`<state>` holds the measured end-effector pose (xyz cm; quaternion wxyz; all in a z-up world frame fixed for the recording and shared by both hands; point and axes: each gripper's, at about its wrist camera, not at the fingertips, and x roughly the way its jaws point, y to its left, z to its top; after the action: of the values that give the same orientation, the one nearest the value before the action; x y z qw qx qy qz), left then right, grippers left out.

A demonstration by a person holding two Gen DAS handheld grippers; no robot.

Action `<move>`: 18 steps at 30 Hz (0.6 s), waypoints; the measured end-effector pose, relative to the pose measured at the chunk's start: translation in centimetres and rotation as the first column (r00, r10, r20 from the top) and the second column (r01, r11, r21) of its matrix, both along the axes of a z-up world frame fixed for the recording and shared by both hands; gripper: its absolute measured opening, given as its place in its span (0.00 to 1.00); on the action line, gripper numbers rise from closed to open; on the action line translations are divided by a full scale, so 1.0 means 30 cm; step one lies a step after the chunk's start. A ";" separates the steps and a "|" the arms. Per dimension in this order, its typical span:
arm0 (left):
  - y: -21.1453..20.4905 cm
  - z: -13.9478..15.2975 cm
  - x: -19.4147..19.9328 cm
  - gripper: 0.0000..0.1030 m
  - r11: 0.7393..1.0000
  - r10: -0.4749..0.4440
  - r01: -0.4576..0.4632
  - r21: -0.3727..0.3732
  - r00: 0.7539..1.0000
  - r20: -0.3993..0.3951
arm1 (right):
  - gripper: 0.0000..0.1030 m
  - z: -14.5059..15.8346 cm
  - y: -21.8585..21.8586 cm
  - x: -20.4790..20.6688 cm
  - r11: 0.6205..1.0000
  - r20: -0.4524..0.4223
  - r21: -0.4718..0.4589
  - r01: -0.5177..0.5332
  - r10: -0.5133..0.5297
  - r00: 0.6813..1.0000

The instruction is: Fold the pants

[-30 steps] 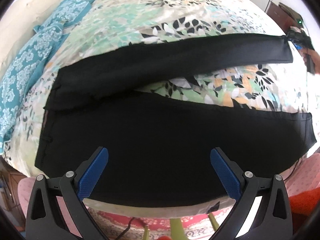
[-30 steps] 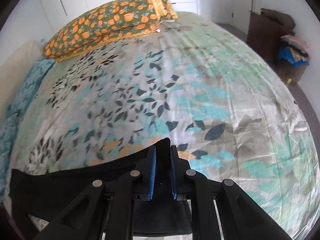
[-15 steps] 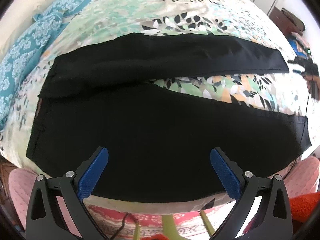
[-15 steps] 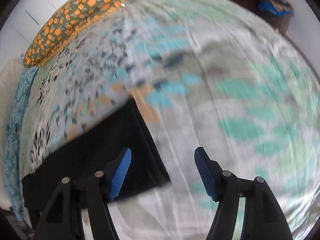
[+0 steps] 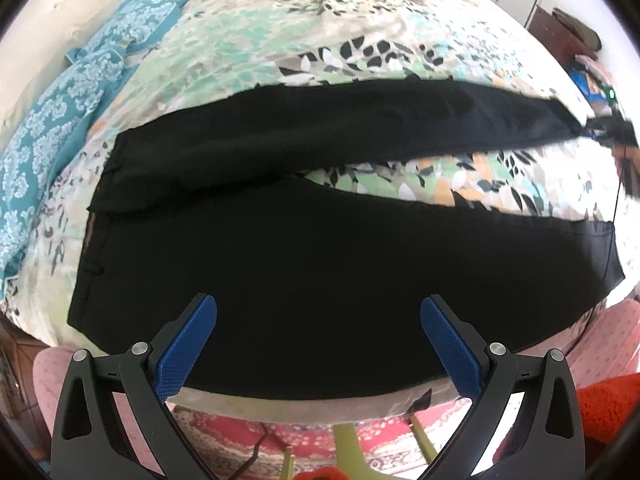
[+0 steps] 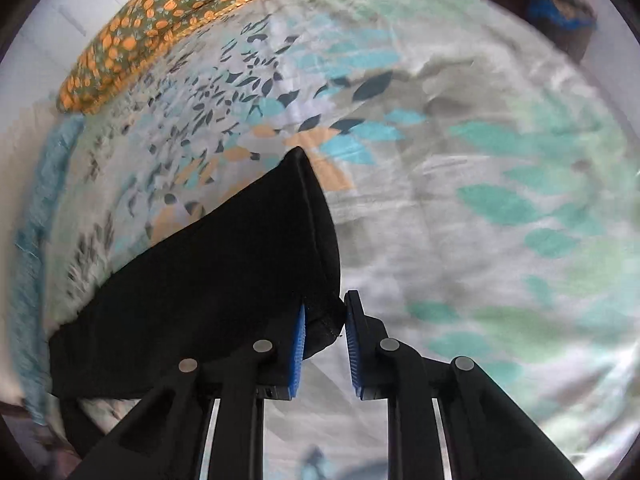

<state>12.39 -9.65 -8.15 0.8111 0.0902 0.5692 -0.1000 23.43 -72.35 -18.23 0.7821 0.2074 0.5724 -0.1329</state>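
Two legs of the pants (image 5: 320, 264) lie splayed across the bed (image 5: 224, 52). Limp, light cloth: your right gripper (image 6: 325, 334) nearly pinches the far hem at 6 o'clock; left gripper (image 5: 318, 332) hangs spread.

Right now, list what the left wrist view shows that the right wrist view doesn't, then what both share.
Left wrist only: the whole pants spread flat, legs apart, and the open left gripper over the near leg. Right wrist only: the right gripper nearly closed around a hem corner, with a small gap still showing. Both: black pants, floral bedsheet, orange patterned pillow.
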 end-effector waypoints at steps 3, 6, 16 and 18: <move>0.010 -0.031 0.028 0.99 1.000 0.012 -0.012 -0.016 0.999 -0.032 | 0.21 -0.102 0.041 -0.020 1.000 -0.081 -0.029 0.010 -0.012 0.997; 0.017 -0.058 0.060 0.99 1.000 -0.005 0.005 0.007 1.000 -0.022 | 0.45 -0.075 0.064 -0.024 0.996 -0.046 -0.065 0.056 -0.059 0.997; 0.319 -0.178 0.676 0.99 0.983 0.179 -0.180 0.020 0.982 0.057 | 0.76 0.127 0.412 -0.221 1.000 0.227 -0.011 0.007 -0.005 0.974; 0.319 -0.279 0.792 0.99 0.990 0.142 -0.143 -0.002 0.988 -0.063 | 0.76 0.116 0.501 -0.262 0.999 0.225 0.013 -0.030 0.026 0.974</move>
<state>36.14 -0.08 -16.51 0.7981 0.0434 0.5991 -0.0464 15.57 -57.33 -14.74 0.8420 0.2194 0.4840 -0.0929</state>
